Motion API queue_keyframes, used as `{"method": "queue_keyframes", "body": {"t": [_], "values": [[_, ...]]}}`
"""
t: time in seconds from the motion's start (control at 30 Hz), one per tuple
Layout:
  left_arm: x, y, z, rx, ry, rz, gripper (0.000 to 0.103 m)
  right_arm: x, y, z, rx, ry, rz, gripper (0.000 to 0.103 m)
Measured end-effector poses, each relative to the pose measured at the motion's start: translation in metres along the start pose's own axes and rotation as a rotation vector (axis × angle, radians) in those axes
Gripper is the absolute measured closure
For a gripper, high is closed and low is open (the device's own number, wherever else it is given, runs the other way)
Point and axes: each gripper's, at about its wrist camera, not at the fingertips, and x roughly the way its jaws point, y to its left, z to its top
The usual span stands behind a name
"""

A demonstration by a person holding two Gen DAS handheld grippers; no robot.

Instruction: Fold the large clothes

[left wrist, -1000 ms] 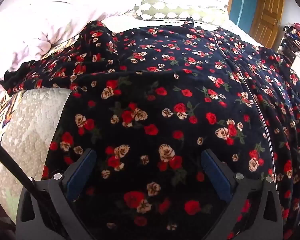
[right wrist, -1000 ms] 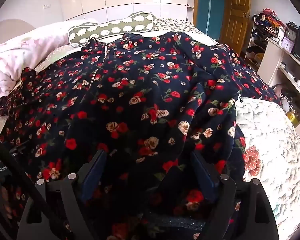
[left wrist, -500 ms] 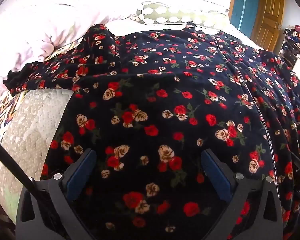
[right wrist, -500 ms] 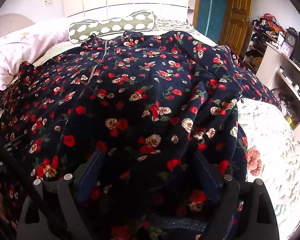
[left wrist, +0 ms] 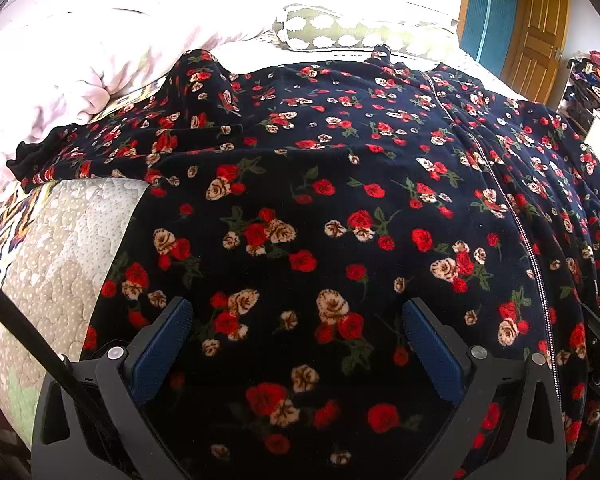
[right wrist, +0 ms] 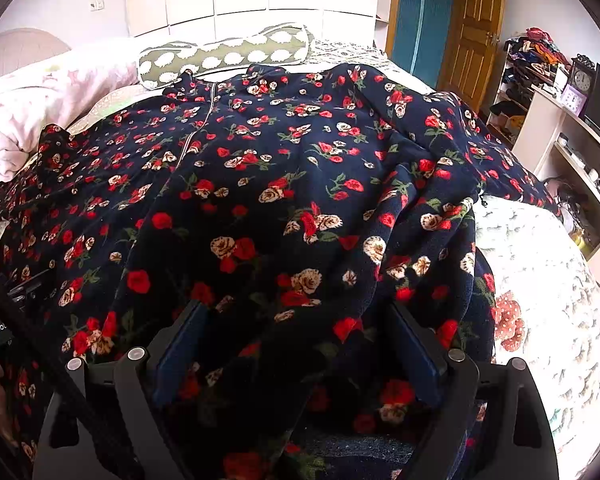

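A large dark navy garment (left wrist: pixel 320 184) with red and cream roses and a front zip (left wrist: pixel 512 208) lies spread over the bed; it also fills the right wrist view (right wrist: pixel 284 184). My left gripper (left wrist: pixel 296 320) is open, its blue pads wide apart just above the garment's near hem on the left side. My right gripper (right wrist: pixel 296 320) is open over the rumpled near hem on the right side, with fabric bunched between the fingers. A sleeve (left wrist: pixel 100 148) stretches out to the left.
The quilted bed cover (left wrist: pixel 60 248) shows bare at the left and at the right (right wrist: pixel 548 288). A pink duvet (left wrist: pixel 60 80) and a green dotted bolster (right wrist: pixel 224 56) lie at the head. A shelf unit (right wrist: pixel 572 132) and wooden door (right wrist: pixel 476 28) stand to the right.
Both grippers have drawn slightly back and lower toward the near hem; the garment sits a little further away in both views. Both stay open.
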Motion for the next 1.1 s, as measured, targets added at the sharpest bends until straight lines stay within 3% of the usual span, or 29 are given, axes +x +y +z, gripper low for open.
{"method": "queue_keyframes", "body": {"t": [1.1], "values": [[-0.0022,0.0024,0.0039,0.006,-0.006,0.006,0.0,0.0017,0.0019,-0.0005,-0.011,-0.006,-0.02,0.009]]}}
